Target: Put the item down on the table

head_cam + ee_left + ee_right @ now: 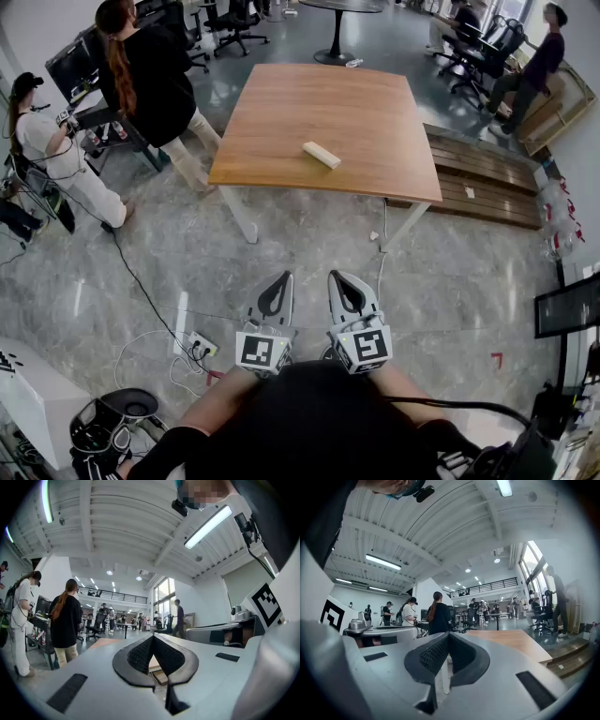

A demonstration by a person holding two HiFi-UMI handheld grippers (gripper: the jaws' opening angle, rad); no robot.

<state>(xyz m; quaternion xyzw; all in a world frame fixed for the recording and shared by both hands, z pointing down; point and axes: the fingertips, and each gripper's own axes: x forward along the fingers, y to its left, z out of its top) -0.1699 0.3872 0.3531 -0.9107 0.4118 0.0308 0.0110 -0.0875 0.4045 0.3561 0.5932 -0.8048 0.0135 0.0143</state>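
Observation:
A pale rectangular block [322,155] lies flat on the wooden table [281,103], near the middle of its front half. Both grippers hang low by the person's body, well short of the table's front edge. My left gripper [282,281] is shut, its dark ribbed pads [140,654] meeting at the tips with nothing between them. My right gripper [338,280] is shut and empty too, its pads [433,654] closed together. The tabletop [511,641] shows ahead and to the right in the right gripper view.
Two people [150,75] stand at desks left of the table, and others sit by chairs at the far right [539,56]. Wooden pallets [478,173] lie right of the table. A power strip with cables [199,347] lies on the grey floor at the left.

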